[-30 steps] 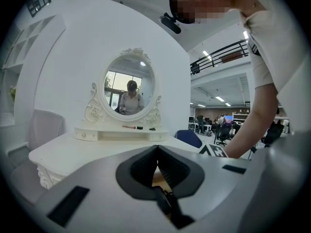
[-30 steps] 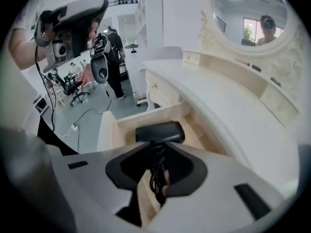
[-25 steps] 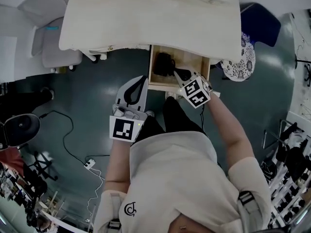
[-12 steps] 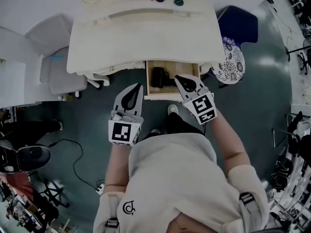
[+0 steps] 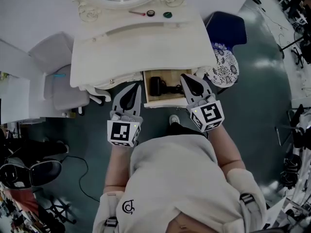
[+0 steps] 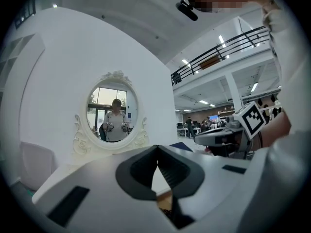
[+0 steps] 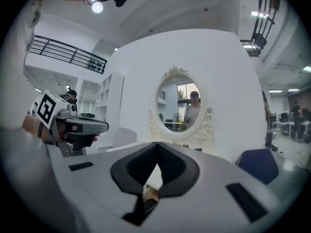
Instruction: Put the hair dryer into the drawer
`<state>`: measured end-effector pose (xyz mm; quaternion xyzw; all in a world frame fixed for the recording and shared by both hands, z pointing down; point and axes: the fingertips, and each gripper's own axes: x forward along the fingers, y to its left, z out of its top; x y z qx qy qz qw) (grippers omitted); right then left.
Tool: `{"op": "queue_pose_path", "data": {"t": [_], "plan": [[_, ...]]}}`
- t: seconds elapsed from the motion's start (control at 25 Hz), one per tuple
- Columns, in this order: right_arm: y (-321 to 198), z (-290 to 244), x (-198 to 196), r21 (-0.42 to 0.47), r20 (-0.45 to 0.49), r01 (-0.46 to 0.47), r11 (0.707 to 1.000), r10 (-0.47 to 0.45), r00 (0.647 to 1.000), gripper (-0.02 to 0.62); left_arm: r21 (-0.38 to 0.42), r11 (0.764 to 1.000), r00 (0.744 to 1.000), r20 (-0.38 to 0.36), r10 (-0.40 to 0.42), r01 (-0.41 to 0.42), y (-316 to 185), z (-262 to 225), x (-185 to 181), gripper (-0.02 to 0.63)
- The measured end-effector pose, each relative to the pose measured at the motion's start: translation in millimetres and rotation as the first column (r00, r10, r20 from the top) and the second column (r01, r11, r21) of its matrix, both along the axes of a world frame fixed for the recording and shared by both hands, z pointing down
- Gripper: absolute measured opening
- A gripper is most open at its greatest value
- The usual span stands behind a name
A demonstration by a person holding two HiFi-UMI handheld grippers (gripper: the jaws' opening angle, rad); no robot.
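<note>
The hair dryer [image 5: 159, 86] lies inside the open drawer [image 5: 163, 101], which is pulled out from under the front edge of the white desk [image 5: 141, 42]. Its dark body is toward the drawer's left end, and its handle runs toward the right. It appears to rest on the drawer's wooden bottom with nothing gripping it.

The right gripper [image 5: 190, 84] is over the drawer's right end, near the handle. Its own view shows the jaws closed tip to tip with nothing between them, facing the oval mirror [image 7: 181, 103] rather than down into the drawer. The left gripper [image 5: 130, 95] is just beside the drawer's left front corner. Its jaws are also together and empty.

The main step, getting the hair dryer into the drawer, looks done. With both grippers empty, the release seems finished too. The drawer stands open, so what may be left is pushing it shut, though the task does not ask for that. If so, the left gripper sits closest to the drawer front. The small items [image 5: 151, 13] near the mirror play no part.
</note>
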<state>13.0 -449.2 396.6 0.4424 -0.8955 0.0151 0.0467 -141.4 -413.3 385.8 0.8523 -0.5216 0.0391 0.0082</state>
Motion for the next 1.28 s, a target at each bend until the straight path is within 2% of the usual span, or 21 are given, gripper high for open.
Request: {"op": "queue_pose_path", "data": {"t": [0.32,0.8,1.28], "plan": [[12.1,-33.4,6.4,0.079,0.023,-0.018,0.997,0.016,1.0,0.005,0.019,1.0,1.0,-0.008,-0.014,0.014,4.0,-22.9,-5.3,0.012],[23.6,-27.7,9.1,0.056,0.04,-0.012,0.998,0.01,0.999,0.005,0.029,0.999,1.0,0.018,0.023,-0.023,12.8,-27.4,10.9,0.014],[26.2,-20.7,13.5,0.036,0.048,-0.013,0.999,0.011,0.999,0.005,0.02,0.999,0.999,0.032,0.026,-0.027,10.5,-26.8,18.9,0.014]]}}
